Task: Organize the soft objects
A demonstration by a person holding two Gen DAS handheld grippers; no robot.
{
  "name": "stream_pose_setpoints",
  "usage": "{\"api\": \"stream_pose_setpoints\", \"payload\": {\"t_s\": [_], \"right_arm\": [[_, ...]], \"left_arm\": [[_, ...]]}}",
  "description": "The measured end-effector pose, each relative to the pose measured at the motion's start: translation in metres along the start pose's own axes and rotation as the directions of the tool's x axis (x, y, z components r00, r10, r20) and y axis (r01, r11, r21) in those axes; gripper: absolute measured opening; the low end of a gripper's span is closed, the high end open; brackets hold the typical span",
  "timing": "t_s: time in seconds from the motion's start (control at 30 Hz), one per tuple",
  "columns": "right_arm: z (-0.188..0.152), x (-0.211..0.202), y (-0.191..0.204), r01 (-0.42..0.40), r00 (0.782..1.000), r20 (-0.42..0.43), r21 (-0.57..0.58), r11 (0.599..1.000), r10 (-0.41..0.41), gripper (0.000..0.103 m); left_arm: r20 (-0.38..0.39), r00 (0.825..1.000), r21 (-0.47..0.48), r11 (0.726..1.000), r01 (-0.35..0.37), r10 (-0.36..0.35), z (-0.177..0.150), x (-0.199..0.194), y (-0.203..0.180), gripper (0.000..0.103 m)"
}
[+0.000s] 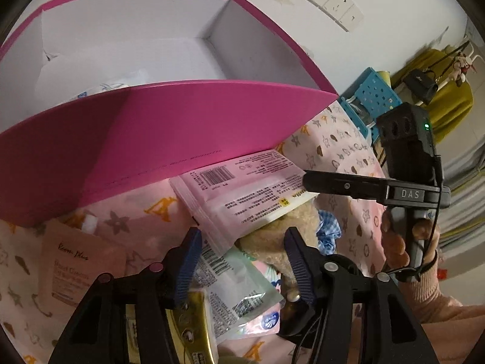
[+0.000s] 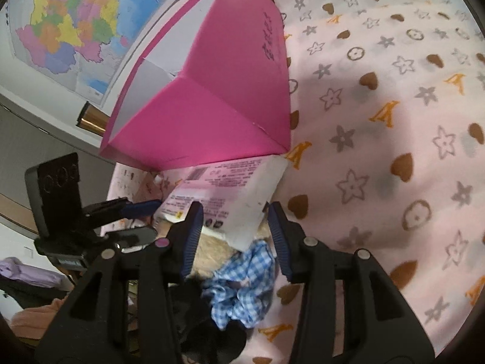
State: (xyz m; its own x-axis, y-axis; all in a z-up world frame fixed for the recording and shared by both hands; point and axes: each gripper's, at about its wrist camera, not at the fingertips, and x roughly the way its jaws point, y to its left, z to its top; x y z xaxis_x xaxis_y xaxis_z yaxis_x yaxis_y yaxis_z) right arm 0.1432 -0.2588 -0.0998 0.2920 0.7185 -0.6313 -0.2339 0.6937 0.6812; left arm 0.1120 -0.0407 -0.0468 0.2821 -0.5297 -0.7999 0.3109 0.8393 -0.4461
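A pink-and-white soft packet lies against the front wall of the magenta box, resting on a beige plush toy. My left gripper is open, jaws on either side of the packet's near end and the plush. My right gripper is open around the packet's white end; it also shows in the left wrist view. A blue checked cloth lies below the right gripper. The box holds a white wrapped item.
A pink printed cloth covers the surface. A peach sachet, a pale green pack and a gold package lie near the left gripper. A blue perforated basket stands at the back right. A map hangs on the wall.
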Motion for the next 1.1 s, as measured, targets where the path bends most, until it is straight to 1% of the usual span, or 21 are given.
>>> {"api": "stream_pose_setpoints", "payload": {"t_s": [0.03, 0.17, 0.3, 0.47, 0.53, 0.57, 0.67, 0.77, 0.83, 0.93, 1.1], "right_arm": [[0.002, 0.003, -0.002, -0.016, 1.0, -0.008, 0.009, 1.0, 0.016, 0.051], [0.007, 0.007, -0.004, -0.05, 0.999, -0.016, 0.017, 0.999, 0.05, 0.051], [0.011, 0.005, -0.005, -0.074, 0.997, 0.005, 0.023, 0.997, 0.074, 0.051], [0.013, -0.006, 0.003, -0.101, 0.993, 0.055, -0.013, 0.995, 0.102, 0.051], [0.013, -0.008, 0.003, -0.128, 0.99, 0.052, -0.016, 0.992, 0.128, 0.051], [0.014, -0.007, 0.004, -0.13, 0.99, 0.045, -0.016, 0.991, 0.13, 0.051], [0.013, -0.008, 0.002, -0.058, 0.997, 0.052, -0.015, 0.998, 0.059, 0.051], [0.012, -0.006, -0.012, -0.045, 0.998, 0.035, 0.032, 0.998, 0.043, 0.051], [0.011, 0.0, -0.016, -0.052, 0.999, 0.004, 0.053, 0.997, 0.052, 0.051], [0.012, 0.013, -0.017, -0.085, 0.995, -0.041, 0.067, 0.994, 0.088, 0.051], [0.016, 0.016, -0.011, -0.1, 0.995, -0.017, 0.048, 0.994, 0.101, 0.051]], "left_arm": [[-0.007, 1.0, -0.004, 1.0, 0.011, -0.011, 0.002, 0.001, 0.001, 0.06], [-0.027, 0.999, -0.021, 0.999, 0.04, -0.041, 0.006, 0.004, 0.003, 0.061], [-0.033, 0.998, -0.047, 0.997, 0.059, -0.06, 0.008, 0.006, 0.008, 0.061], [-0.034, 0.998, -0.043, 0.998, 0.051, -0.052, 0.009, 0.006, 0.008, 0.061], [-0.035, 0.998, -0.041, 0.998, 0.043, -0.045, 0.008, 0.007, 0.008, 0.061], [-0.037, 0.999, -0.039, 0.999, 0.036, -0.037, 0.008, 0.007, 0.007, 0.061], [-0.038, 0.999, -0.031, 0.999, 0.022, -0.024, 0.009, 0.008, 0.006, 0.061], [-0.041, 0.999, -0.028, 0.999, 0.018, -0.02, 0.009, 0.007, 0.008, 0.061], [-0.047, 0.999, -0.025, 0.999, 0.021, -0.023, 0.009, 0.007, 0.008, 0.061], [-0.052, 0.998, -0.027, 0.999, 0.022, -0.024, 0.01, 0.007, 0.008, 0.061], [-0.058, 0.998, -0.035, 0.999, 0.028, -0.03, 0.011, 0.01, 0.008, 0.06]]}}
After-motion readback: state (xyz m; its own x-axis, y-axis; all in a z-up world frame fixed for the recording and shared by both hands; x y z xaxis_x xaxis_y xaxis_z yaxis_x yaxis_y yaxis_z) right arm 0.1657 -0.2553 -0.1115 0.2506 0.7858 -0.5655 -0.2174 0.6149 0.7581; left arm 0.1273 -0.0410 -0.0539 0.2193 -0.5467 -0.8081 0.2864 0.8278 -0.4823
